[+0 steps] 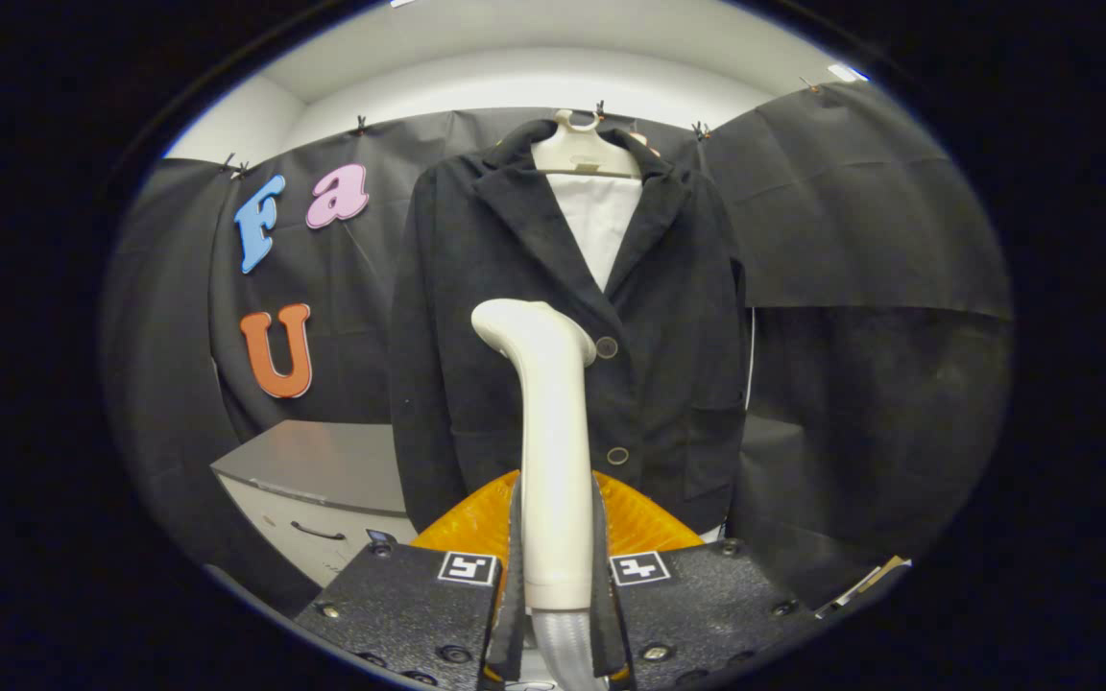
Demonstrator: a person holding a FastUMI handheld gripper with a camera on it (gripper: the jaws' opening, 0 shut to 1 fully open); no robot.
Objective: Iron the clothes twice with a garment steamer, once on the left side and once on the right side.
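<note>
My gripper [558,585] is clamped on the steamer [551,451]: both fingers press against the lower part of its pale handle, one on each side. The steamer stands upright between them, its head bent over at the top and turned to the left. A ribbed grey hose [563,648] runs down from the base of the handle between the fingers.

Just beyond the steamer, a dark jacket [668,336] hangs on a pale hanger [580,154] against the black cloth wall, a white shirt [601,230] showing between its lapels. The steamer head sits in front of the jacket's middle, beside the upper button [607,347]. A grey cabinet [318,485] stands to the left, below the jacket's hem.
</note>
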